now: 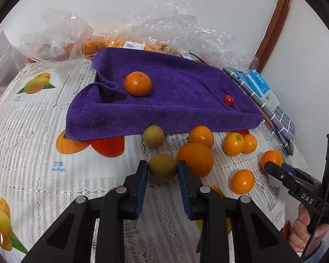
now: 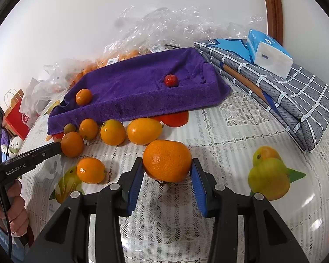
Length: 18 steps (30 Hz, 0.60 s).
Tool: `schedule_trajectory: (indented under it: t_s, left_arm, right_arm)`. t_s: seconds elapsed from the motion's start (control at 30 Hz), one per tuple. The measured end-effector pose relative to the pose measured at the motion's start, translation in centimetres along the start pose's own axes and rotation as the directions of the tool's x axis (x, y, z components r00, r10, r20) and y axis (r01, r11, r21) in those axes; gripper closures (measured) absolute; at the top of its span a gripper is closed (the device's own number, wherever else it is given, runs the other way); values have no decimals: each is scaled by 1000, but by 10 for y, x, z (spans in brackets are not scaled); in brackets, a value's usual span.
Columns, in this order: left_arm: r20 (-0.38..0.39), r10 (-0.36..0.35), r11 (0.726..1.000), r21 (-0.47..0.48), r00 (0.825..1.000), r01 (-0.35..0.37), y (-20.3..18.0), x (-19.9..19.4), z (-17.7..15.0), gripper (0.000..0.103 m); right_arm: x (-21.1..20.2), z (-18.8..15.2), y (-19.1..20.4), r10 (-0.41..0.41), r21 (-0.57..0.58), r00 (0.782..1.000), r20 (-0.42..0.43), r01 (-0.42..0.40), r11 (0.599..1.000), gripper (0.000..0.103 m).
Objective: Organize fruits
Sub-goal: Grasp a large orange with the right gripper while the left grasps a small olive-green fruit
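On the fruit-print tablecloth [image 1: 33,135], the left gripper [image 1: 162,168] is clamped on a brownish-green fruit [image 1: 162,167], just before the purple towel [image 1: 164,100]. To its right the right gripper [image 2: 167,171] pinches a mandarin [image 2: 167,161]; loose kumquats [image 2: 91,170] lie between them.

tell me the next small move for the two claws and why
Probably lift both and carry them to the purple towel. The left claw is shut on a brown-green fruit, the right claw on an orange, and the towel already holds a tangerine and a small red fruit.
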<state>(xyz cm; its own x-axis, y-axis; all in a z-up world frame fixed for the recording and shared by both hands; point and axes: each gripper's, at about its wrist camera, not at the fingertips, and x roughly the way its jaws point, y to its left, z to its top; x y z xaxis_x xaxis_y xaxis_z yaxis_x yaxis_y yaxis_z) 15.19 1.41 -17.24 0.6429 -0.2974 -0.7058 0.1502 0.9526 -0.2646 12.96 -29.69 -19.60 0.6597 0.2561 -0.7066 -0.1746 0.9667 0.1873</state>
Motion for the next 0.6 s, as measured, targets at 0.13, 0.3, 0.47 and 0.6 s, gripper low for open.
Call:
schedule_trajectory:
  t_s: [0.13, 0.3, 0.47, 0.6]
  left_arm:
    - [17, -1, 1000, 0, 1000, 1, 0, -4, 1, 76]
    - [25, -5, 1000, -5, 1000, 5, 0, -5, 1, 76]
    - [47, -12, 1000, -11, 999, 12, 1, -10, 3, 76]
    - [59, -15, 1000, -16, 998, 16, 2, -14, 3, 76]
  right_arm:
    - [0, 0, 0, 1, 0, 1000, -1, -1, 1000, 60]
    - [0, 0, 0, -1, 2, 1000, 1, 1, 1000, 60]
    - [0, 0, 0, 1, 0, 1000, 5, -1, 1000, 60]
    - [-2, 0, -1, 6, 1, 1000, 10, -6, 1000, 60]
